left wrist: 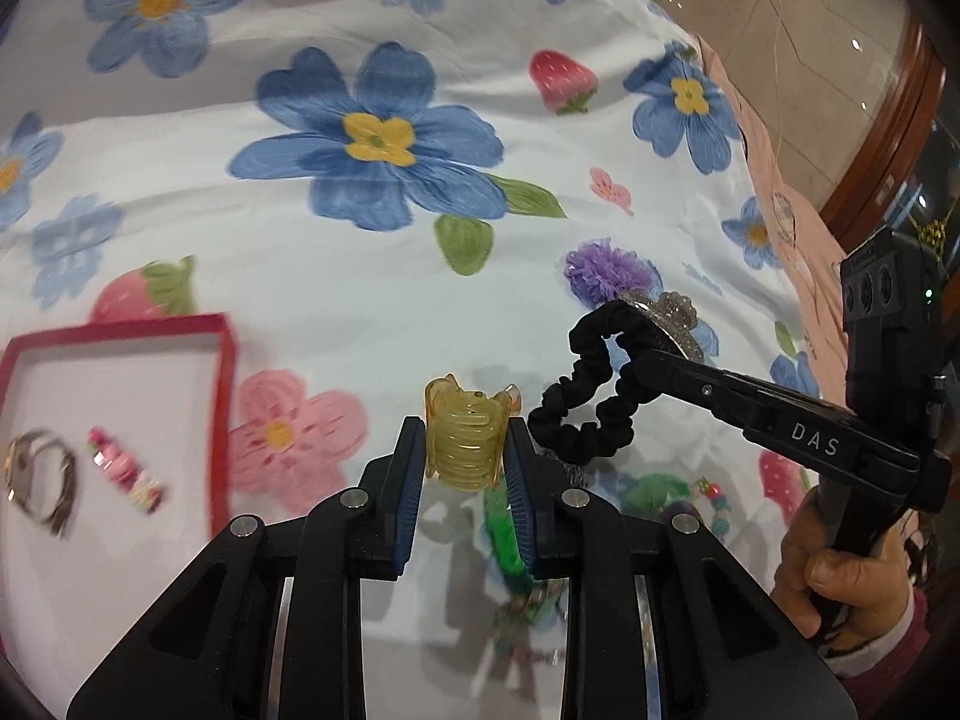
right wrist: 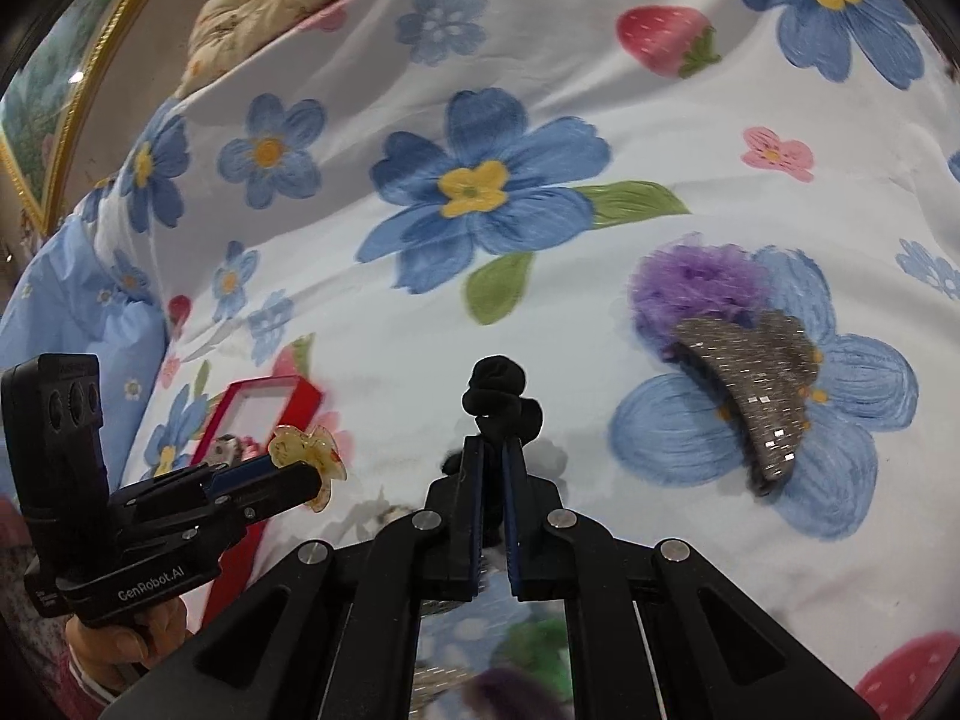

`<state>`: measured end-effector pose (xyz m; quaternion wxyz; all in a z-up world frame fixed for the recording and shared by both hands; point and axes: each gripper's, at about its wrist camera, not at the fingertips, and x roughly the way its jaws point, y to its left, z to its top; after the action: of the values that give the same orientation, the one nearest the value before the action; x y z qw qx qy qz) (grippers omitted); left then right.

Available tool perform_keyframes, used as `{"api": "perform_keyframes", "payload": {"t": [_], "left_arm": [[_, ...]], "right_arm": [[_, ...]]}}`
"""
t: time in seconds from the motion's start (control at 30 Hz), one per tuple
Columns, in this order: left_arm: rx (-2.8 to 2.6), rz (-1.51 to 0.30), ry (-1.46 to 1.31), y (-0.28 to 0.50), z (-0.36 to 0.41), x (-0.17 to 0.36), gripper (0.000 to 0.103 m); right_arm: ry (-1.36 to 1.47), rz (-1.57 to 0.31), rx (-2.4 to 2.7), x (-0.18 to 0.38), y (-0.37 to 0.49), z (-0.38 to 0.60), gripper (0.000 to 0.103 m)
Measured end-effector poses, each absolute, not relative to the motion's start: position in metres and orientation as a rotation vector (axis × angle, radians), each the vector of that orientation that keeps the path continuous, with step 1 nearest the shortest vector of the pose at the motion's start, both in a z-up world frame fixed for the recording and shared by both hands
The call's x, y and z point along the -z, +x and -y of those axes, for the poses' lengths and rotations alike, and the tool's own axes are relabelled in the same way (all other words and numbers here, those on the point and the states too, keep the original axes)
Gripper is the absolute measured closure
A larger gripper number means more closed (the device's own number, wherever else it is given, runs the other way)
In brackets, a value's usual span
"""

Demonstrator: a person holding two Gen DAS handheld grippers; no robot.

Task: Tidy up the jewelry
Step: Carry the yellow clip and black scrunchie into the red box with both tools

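- Red box (left wrist: 222, 420) at far left on floral sheet (left wrist: 372, 300), open side up.
- Left gripper (left wrist: 465, 450) clamped on yellow claw clip (left wrist: 465, 444), teeth upright.
- Right gripper (right wrist: 492, 450) pinching black scrunchie (right wrist: 498, 390), loop hanging.
- Glitter clip (right wrist: 756, 390) lying diagonally at right.

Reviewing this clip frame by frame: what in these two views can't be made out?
- Left wrist view: items in the red box are motion-blurred; a ring-shaped piece and a pink piece can't be identified.
- Left wrist view: green and beaded pieces sit behind the left tool and stay unclear.
- Right wrist view: the box is mostly hidden by the left tool; the black scrunchie's lower part is hidden by the right tool.
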<state>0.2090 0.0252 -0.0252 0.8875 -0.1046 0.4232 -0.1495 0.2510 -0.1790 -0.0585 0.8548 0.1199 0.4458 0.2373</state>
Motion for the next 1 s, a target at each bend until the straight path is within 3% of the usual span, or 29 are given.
{"api": "perform_keyframes", "payload": {"t": [1.0], "left_arm": [[0.028,-0.836,-0.359,0.104,-0.18,0.025,0.079]], "right_arm": [[0.157,-0.931,-0.794,0.033,0.193,0.031,0.098]]}}
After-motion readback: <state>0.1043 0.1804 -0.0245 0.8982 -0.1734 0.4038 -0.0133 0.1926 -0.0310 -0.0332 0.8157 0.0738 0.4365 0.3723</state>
